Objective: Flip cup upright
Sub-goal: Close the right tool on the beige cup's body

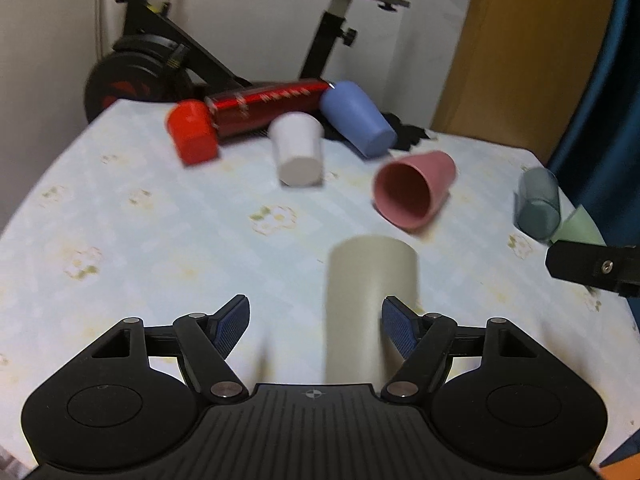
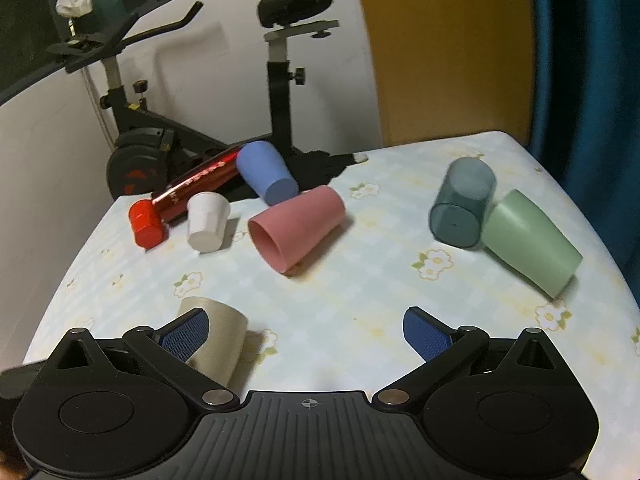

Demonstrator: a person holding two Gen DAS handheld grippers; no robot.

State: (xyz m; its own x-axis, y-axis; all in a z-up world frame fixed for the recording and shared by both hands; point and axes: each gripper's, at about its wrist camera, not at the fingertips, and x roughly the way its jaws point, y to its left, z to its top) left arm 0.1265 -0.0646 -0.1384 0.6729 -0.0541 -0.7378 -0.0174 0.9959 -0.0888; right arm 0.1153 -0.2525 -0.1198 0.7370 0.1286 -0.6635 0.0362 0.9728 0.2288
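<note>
A beige cup [image 1: 370, 308] stands mouth-down on the table, between the open jaws of my left gripper [image 1: 316, 326], close to the right finger and apart from the left one. It also shows in the right wrist view [image 2: 218, 336], partly behind my left fingertip [image 2: 186, 334]. My right gripper [image 2: 306, 336] is open and empty above the tablecloth. A pink cup [image 1: 416, 188] [image 2: 296, 226] lies on its side, mouth toward me. A blue cup [image 1: 356, 118] [image 2: 266, 178], a green cup [image 2: 528, 240] and a clear grey-blue cup [image 2: 462, 208] also lie on their sides.
A small white cup [image 1: 298, 148] [image 2: 207, 218] stands upside down. A red bottle [image 1: 264, 106] with a red cap [image 1: 192, 132] lies at the back. The table [image 2: 360, 300] has a floral cloth. An exercise bike [image 2: 280, 80] stands behind it. The right gripper's finger [image 1: 592, 266] shows at the right edge.
</note>
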